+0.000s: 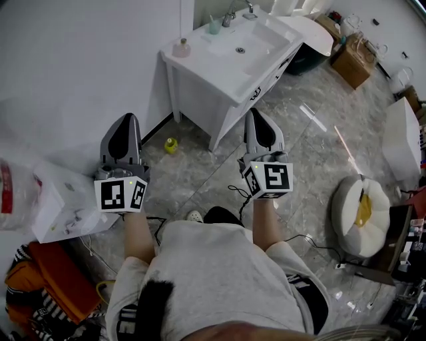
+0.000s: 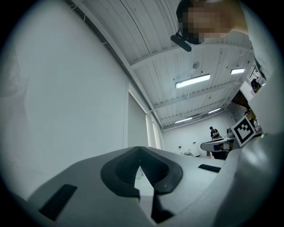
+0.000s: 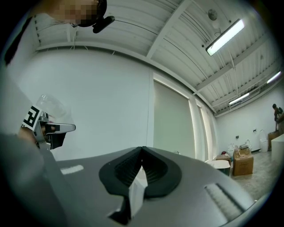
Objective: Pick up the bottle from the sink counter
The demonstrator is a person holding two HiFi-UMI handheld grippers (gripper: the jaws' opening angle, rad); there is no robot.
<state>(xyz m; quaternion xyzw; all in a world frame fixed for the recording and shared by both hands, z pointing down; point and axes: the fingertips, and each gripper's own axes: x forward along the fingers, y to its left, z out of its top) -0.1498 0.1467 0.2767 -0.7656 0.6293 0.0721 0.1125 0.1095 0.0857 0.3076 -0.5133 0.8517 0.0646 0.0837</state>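
Observation:
In the head view a white sink counter (image 1: 200, 70) stands against the wall, well ahead of both grippers. A squat pinkish bottle (image 1: 181, 48) sits on its near left corner. A small teal bottle (image 1: 213, 26) stands farther back beside the faucet (image 1: 229, 16). My left gripper (image 1: 126, 122) is held over the floor short of the counter's left side, jaws shut and empty. My right gripper (image 1: 257, 114) is level with it near the counter's front corner, also shut on nothing. In the gripper views the left gripper (image 2: 140, 148) and right gripper (image 3: 142, 148) point slightly upward at wall and ceiling.
A small yellow object (image 1: 171, 144) lies on the floor by the counter's leg. A white box (image 1: 66, 200) and a plastic bag sit at the left. At the right are a round white cushion (image 1: 363, 213), a white case (image 1: 403, 140) and a cardboard box (image 1: 353, 60). Cables trail across the marble floor.

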